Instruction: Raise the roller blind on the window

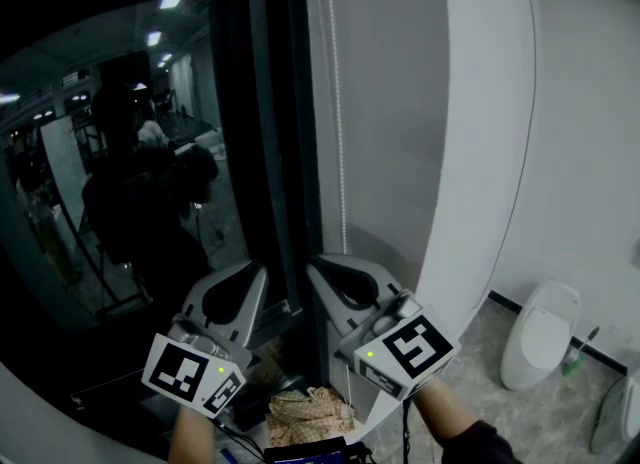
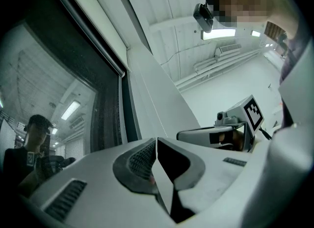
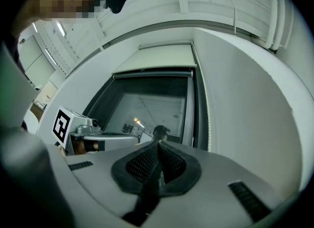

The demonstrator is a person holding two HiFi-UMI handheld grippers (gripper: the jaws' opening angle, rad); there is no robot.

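Right gripper view showed the roller blind (image 3: 159, 57) rolled high, unseen from the head view; left gripper (image 1: 262, 270) and right gripper (image 1: 312, 262) sat clenched, empty.

Items counted:

- Grippers: two, the left gripper (image 1: 258, 274) and the right gripper (image 1: 322, 267), side by side at the near edge.
- Marker cubes: two, the left cube (image 1: 190, 374) and the right cube (image 1: 410, 347).
- Window (image 1: 130, 152): one, at left.
- Roller blind (image 3: 157, 57): one, at the window's top.
- Bead chain (image 1: 338, 102): one, right of the window.
- White floor fixture (image 1: 540, 332): one, at right.
- Crumpled cloth (image 1: 310, 412): one, near, between the grippers.
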